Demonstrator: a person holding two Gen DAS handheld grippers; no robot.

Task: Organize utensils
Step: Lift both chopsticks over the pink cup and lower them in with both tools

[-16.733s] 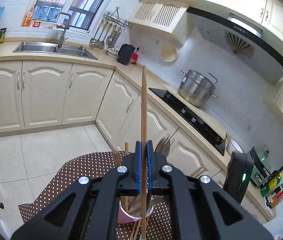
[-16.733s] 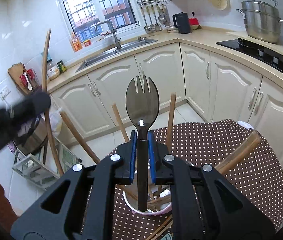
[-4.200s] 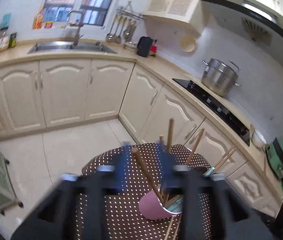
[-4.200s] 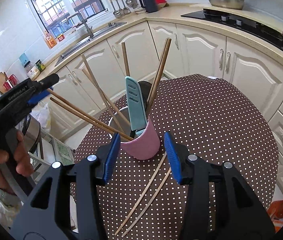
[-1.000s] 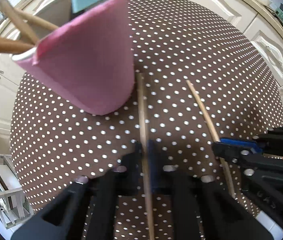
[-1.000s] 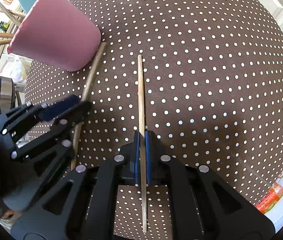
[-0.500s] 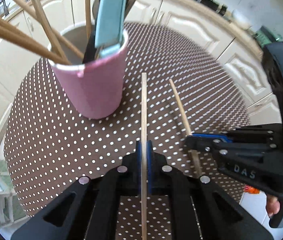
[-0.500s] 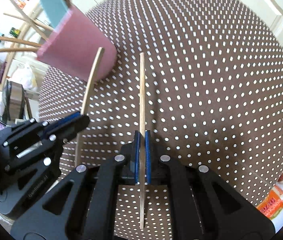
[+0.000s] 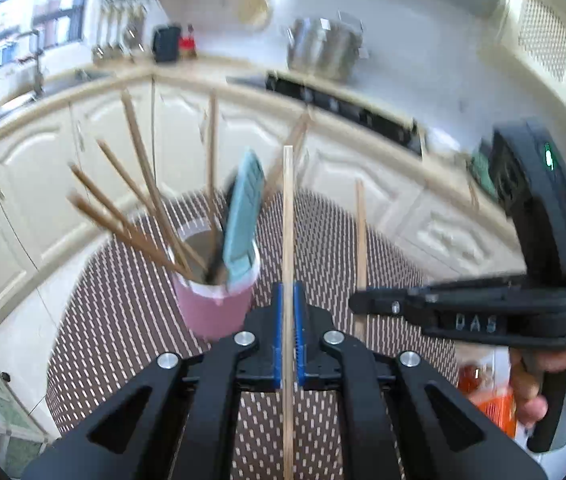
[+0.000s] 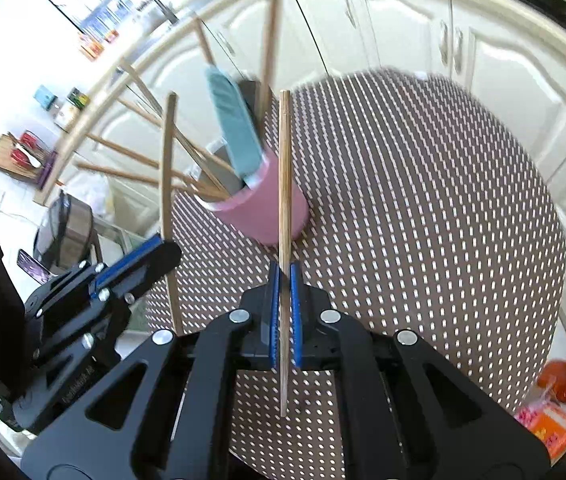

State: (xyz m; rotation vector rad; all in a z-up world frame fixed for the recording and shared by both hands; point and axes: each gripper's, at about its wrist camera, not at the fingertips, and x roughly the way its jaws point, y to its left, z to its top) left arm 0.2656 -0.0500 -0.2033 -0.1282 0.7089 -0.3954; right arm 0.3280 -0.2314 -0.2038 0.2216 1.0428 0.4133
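Now that both chopsticks have left the dotted tablecloth (image 10: 423,208), the left gripper (image 9: 289,308) and right gripper (image 10: 284,292), each clamped shut on one, hold them upright just beside the pink cup (image 9: 213,312), seemingly ready for insertion.

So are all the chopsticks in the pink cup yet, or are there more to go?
Nearly! The pink cup already holds several chopsticks and a teal utensil. The last two are in hand: the left gripper is shut on one chopstick, the right gripper on the other chopstick. Both need dropping in. None show on the dotted tablecloth.
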